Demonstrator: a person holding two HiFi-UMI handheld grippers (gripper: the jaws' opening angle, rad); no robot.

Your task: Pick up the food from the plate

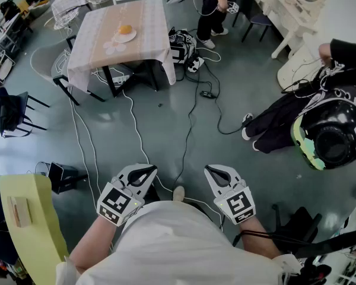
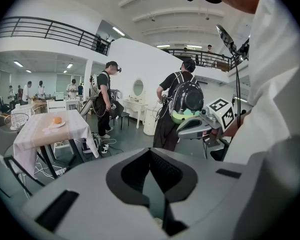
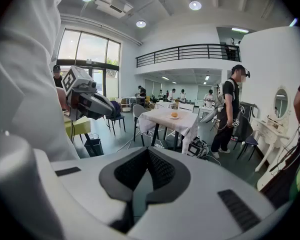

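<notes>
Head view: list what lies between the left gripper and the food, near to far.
White left gripper, shut and empty → loose white cable → table under a pale checked cloth → white plate → round orange food.

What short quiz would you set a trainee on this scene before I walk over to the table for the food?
1. The white round plate carrying the round orange food stands on: A the grey floor; B the table with the pale checked cloth; C a chair.
2. Fill in: the jaws of the left gripper and the right gripper are both ____.
3. True or false: the food is already between the left gripper's jaws.
Key: 1 B; 2 shut; 3 false.
</notes>
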